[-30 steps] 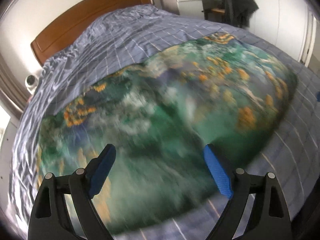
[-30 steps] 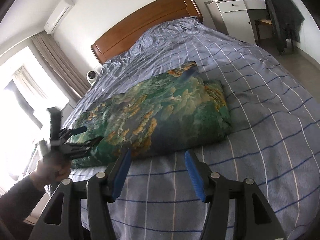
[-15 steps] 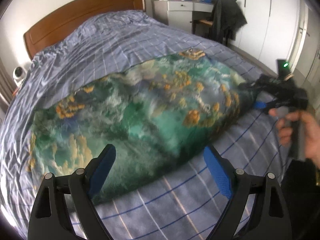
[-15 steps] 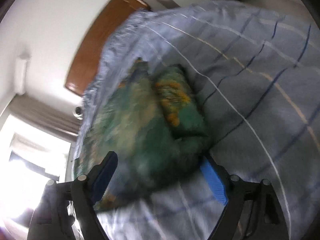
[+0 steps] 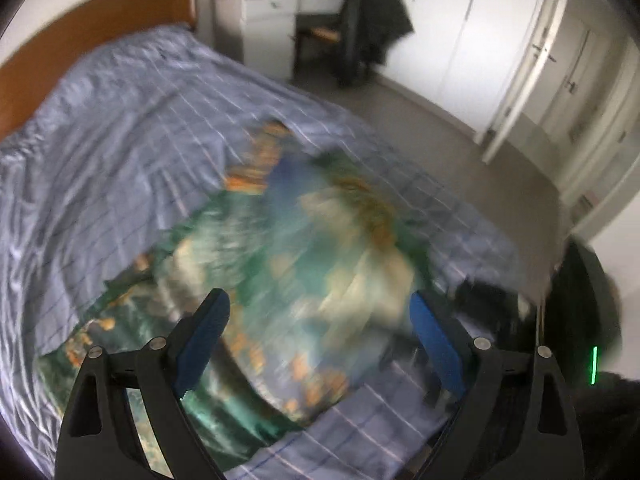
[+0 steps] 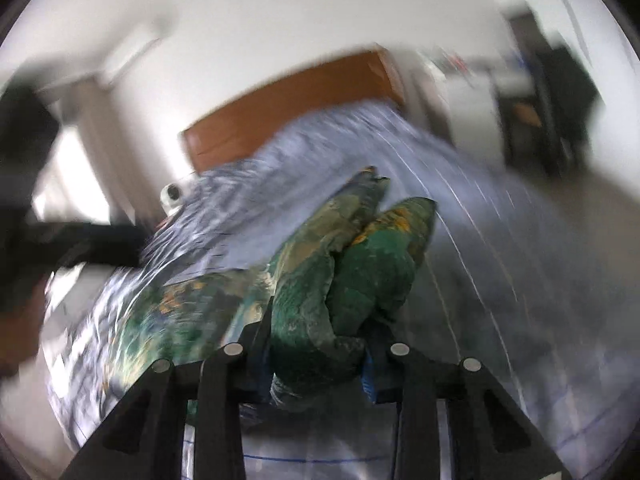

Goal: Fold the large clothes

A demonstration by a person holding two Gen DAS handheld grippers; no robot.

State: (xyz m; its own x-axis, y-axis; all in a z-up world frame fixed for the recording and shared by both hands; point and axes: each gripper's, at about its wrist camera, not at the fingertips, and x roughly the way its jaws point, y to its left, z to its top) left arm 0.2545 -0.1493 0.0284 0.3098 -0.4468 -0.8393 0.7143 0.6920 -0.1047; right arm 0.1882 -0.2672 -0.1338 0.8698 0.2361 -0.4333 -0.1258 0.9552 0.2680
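A large green garment with orange and cream print (image 5: 280,280) lies folded on the blue checked bed cover (image 5: 120,140). My left gripper (image 5: 320,340) is open and empty, hovering over the garment's near part. My right gripper (image 6: 316,360) is shut on a bunched end of the garment (image 6: 340,288) and lifts it off the bed. In the left wrist view the right gripper shows as a dark blur (image 5: 492,304) at the garment's right end. Both views are motion-blurred.
A wooden headboard (image 5: 100,48) stands at the far end of the bed. A white desk (image 5: 272,20) and a chair with a dark coat (image 5: 372,32) stand beyond it. White wardrobe doors (image 5: 500,60) and grey floor (image 5: 460,148) lie to the right.
My right gripper has closed on the garment's right end and raised it. My left gripper has swung right over the garment and stays open.
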